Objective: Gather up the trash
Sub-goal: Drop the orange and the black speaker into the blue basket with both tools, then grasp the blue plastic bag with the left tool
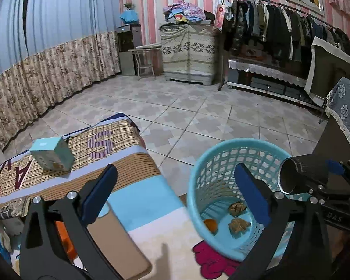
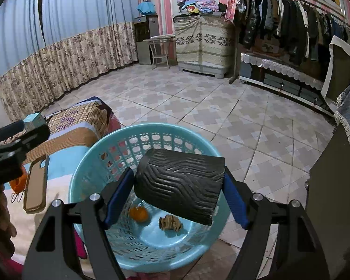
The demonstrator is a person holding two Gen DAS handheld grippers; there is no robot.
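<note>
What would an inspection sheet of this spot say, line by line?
Surface: bed with a patterned cover, beside a tiled floor.
Job's things: blue basket on the floor, holding an orange peel and crumpled brown scraps; black cup over the basket.
Clutter: teal box, phone case, an orange item, all on the bed.
Grippers: left gripper has its jaws wide open with nothing between them; right gripper is shut on the cup, held sideways.
Cables: nothing seen.
Surroundings: curtains, clothes rack, covered cabinet, striped wall.
</note>
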